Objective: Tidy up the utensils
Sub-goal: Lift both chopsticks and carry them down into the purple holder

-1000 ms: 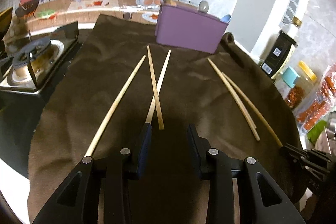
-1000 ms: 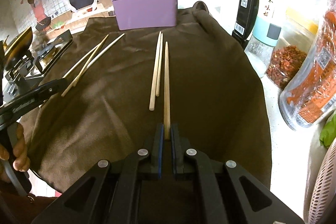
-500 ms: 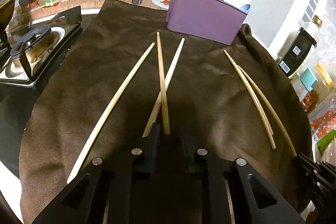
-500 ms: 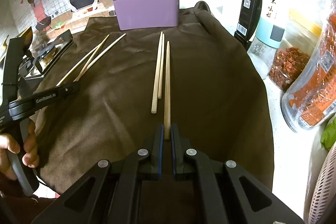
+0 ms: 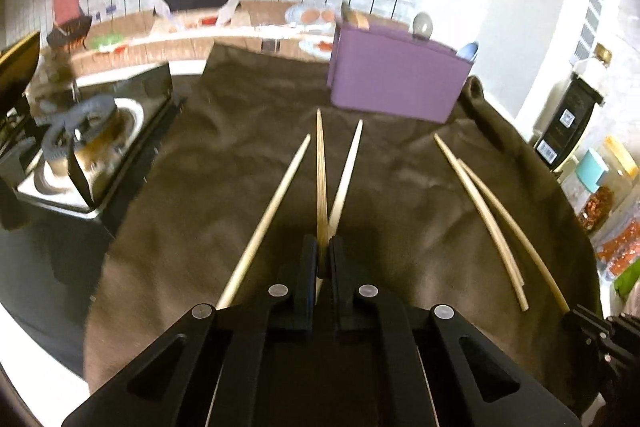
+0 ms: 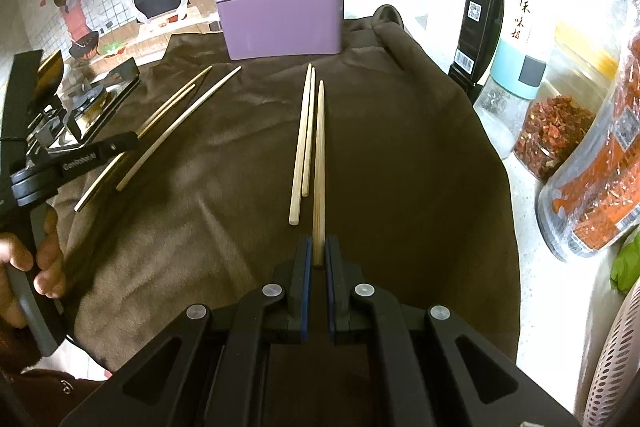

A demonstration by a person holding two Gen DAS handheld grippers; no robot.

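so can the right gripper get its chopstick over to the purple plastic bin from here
Probably yes: the right gripper is shut on a wooden chopstick, and only low brown cloth lies between it and the purple plastic bin.

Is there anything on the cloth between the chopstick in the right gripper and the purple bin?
Nothing visible. The wooden chopstick in the right gripper points toward the purple plastic bin over bare brown cloth; two loose chopsticks lie just left.
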